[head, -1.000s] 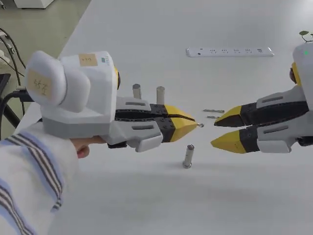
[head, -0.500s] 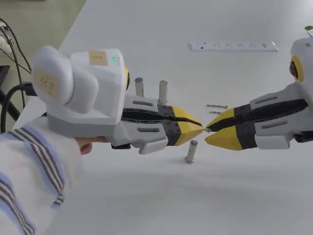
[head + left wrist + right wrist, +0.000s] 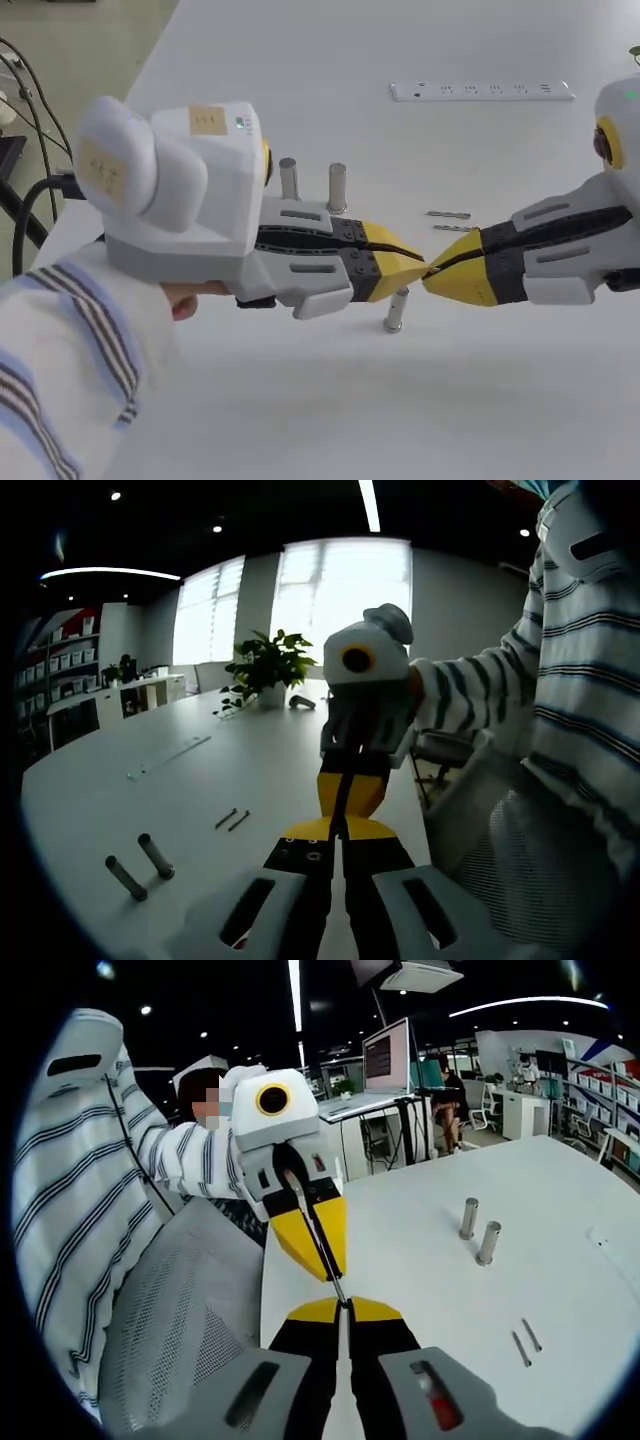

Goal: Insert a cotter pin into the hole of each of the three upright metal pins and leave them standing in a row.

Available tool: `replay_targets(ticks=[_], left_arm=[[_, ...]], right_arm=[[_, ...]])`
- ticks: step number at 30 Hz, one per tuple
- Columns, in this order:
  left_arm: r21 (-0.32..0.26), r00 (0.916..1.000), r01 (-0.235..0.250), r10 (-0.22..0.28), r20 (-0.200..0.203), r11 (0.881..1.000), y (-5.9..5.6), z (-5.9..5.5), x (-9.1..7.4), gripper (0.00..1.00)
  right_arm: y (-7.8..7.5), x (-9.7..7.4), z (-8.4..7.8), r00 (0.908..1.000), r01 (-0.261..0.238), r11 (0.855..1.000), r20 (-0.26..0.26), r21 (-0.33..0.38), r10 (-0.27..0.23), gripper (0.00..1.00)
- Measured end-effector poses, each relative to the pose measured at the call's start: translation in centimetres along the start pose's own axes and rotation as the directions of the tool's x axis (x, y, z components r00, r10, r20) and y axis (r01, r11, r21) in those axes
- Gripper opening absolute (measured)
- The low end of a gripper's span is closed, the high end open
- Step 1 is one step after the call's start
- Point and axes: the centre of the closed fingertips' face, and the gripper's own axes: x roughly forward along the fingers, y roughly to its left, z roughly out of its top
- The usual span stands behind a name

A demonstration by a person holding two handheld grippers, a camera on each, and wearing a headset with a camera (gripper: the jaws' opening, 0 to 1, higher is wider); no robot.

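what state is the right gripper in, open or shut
Shut: the right gripper has yellow tips closed together, pinching the thin cotter pin that the left gripper also holds.

Blocked: lone pin (image 3: 396, 310) near left tool (image 3: 420, 266) touching right tool (image 3: 434, 278); pin pair (image 3: 337, 188) behind | Free: near table (image 3: 300, 420)

An open-plan office is indicated: a long white table (image 3: 450, 400) carrying a power strip (image 3: 482, 92) is seen, a potted plant (image 3: 265, 670) is set before large windows (image 3: 340, 590), shelves (image 3: 70, 680) are ranged along a wall, and a monitor (image 3: 387, 1055) and a mesh chair (image 3: 190, 1310) are placed nearby.
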Motion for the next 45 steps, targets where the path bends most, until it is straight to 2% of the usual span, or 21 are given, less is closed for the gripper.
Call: replay_targets(ticks=[5, 12, 17, 22, 27, 32, 38, 41, 45], left_arm=[[-0.022, 0.9998, 0.001, -0.001, 0.019, 1.000, -0.2, 0.1, 0.0, 0.00], [-0.016, 0.9998, 0.007, -0.007, 0.016, 1.000, -0.5, 0.1, 0.2, 0.00], [-0.014, 1.0000, -0.009, 0.009, -0.005, 1.000, -0.2, -0.5, 0.3, 0.14], [-0.009, 0.9985, -0.033, 0.033, -0.044, 0.999, 0.2, -1.6, 0.6, 0.19], [0.000, 0.9955, -0.057, 0.057, -0.075, 0.998, 0.9, -2.3, 1.0, 0.22], [-0.005, 0.9937, -0.067, 0.067, -0.090, 0.998, 1.5, -2.9, 1.2, 0.23], [-0.012, 0.9910, -0.070, 0.068, -0.115, 0.997, 2.0, -3.8, 1.5, 0.21], [-0.012, 0.9893, -0.069, 0.067, -0.129, 0.998, 2.3, -4.2, 1.6, 0.21], [-0.019, 0.9863, -0.070, 0.066, -0.151, 0.997, 2.7, -4.8, 1.9, 0.19]], right_arm=[[0.2, -0.4, 0.1, 0.9999, -0.009, 1.000, 0.007, 0.011, 0.009, 0.00], [0.7, -0.7, -0.1, 0.9999, -0.005, 0.999, -0.012, -0.033, 0.005, 0.00], [0.4, -1.2, -0.3, 0.9994, 0.013, 0.999, -0.030, -0.042, -0.014, 0.00], [-0.2, -1.7, -0.9, 0.9972, 0.037, 0.998, -0.063, -0.056, -0.041, 0.00], [-1.0, -1.9, -2.8, 0.9861, 0.078, 0.994, -0.141, -0.074, -0.088, 0.00], [-1.3, -1.8, -4.2, 0.9747, 0.085, 0.992, -0.198, -0.096, -0.103, 0.00], [-1.9, -1.6, -5.5, 0.9663, 0.094, 0.992, -0.232, -0.086, -0.112, 0.00], [-2.7, -1.4, -6.5, 0.9583, 0.104, 0.991, -0.258, -0.087, -0.123, 0.00], [-3.3, -1.2, -6.8, 0.9558, 0.106, 0.992, -0.268, -0.074, -0.122, 0.00]])
